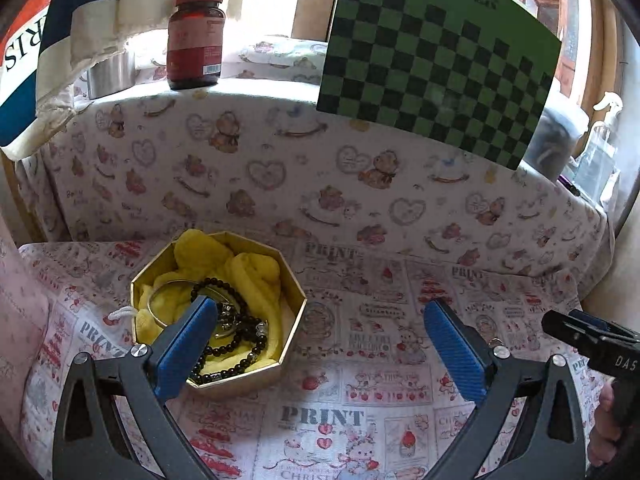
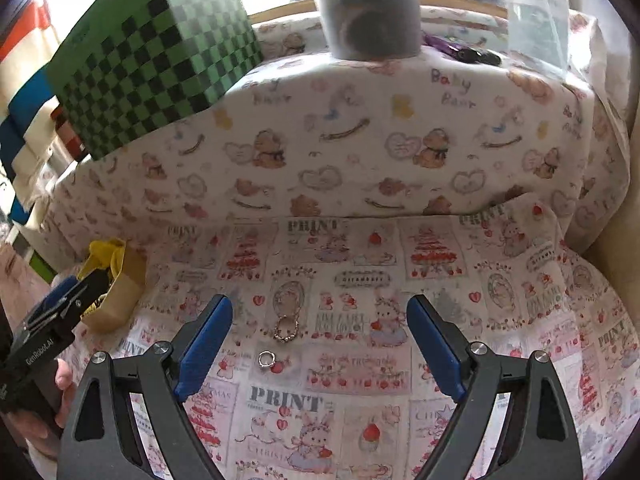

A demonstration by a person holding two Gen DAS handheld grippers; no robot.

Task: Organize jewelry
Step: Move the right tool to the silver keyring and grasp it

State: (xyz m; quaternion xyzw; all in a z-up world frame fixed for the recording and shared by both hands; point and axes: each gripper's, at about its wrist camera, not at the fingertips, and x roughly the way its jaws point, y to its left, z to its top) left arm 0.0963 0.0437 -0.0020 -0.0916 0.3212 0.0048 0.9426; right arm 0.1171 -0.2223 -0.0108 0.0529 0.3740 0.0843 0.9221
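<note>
Between right hand-held gripper [image 2: 320, 340] fingers: ring [image 2: 266, 359] (untouched)

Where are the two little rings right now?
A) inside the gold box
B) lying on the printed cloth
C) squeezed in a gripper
B: in the right wrist view the small silver ring and the beaded ring lie on the printed cloth, between the open fingers of the right gripper, touching neither.

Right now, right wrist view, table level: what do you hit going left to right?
left gripper → gold octagonal box with yellow cloth → small ring → beaded ring. Both rings lie loose on the printed cloth, between the right gripper's open fingers.
</note>
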